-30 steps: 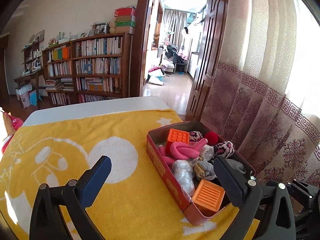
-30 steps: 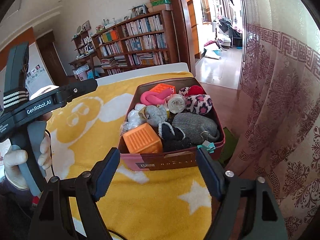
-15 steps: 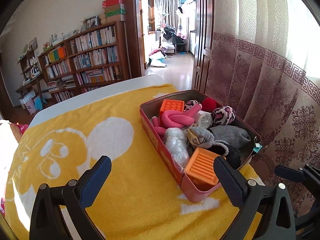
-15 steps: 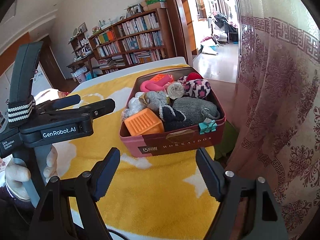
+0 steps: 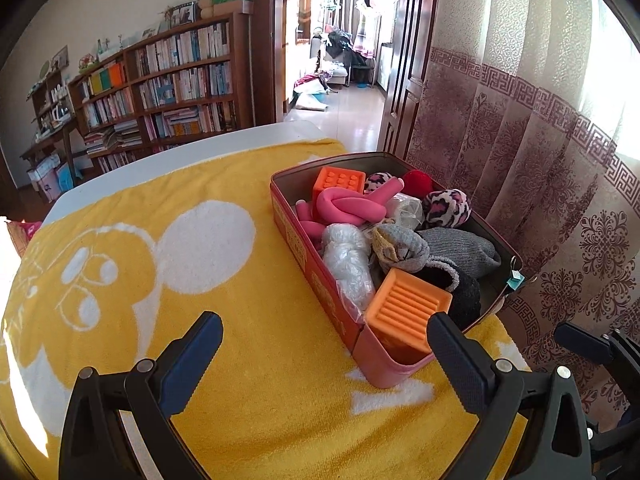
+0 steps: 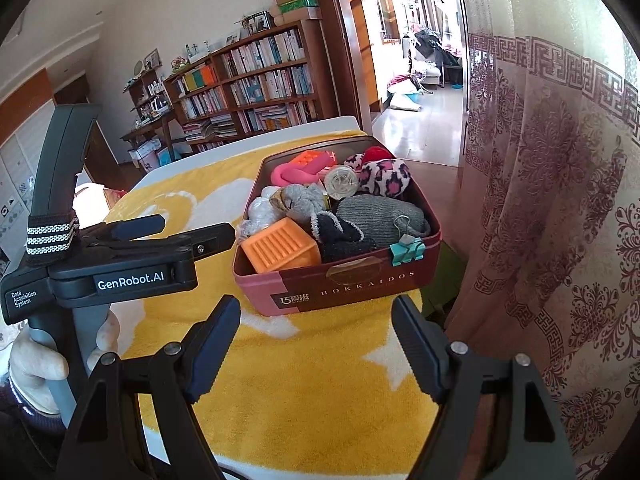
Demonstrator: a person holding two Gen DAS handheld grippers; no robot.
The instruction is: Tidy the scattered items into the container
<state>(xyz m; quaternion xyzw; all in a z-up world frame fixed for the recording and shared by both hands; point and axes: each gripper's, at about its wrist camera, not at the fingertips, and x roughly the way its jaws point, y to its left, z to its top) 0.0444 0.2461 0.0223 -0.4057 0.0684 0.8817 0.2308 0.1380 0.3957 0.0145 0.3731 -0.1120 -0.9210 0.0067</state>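
Note:
A pink-red tin box (image 5: 296, 236) (image 6: 344, 292) sits on the yellow towel (image 5: 160, 280) near the table's right edge. It is full: orange ribbed blocks (image 5: 404, 308) (image 6: 280, 246), a pink knotted tube (image 5: 348, 208), grey socks (image 6: 376, 216), leopard balls (image 5: 446, 208), a red ball (image 5: 416, 180), a plastic wrap bundle (image 5: 348, 260). A teal binder clip (image 6: 406, 252) hangs on the rim. My left gripper (image 5: 324, 356) is open and empty, in front of the box. My right gripper (image 6: 316, 340) is open and empty, just short of the box's near end.
A patterned curtain (image 6: 540, 200) hangs close on the right of the table. A bookshelf (image 5: 168, 80) and an open doorway (image 5: 332, 60) lie beyond the far table edge. The left gripper body and gloved hand (image 6: 100, 264) show at left in the right wrist view.
Both grippers have drawn back and lifted a little from the box, staying open. The left gripper now shows larger in the right wrist view, closer to the box's left side.

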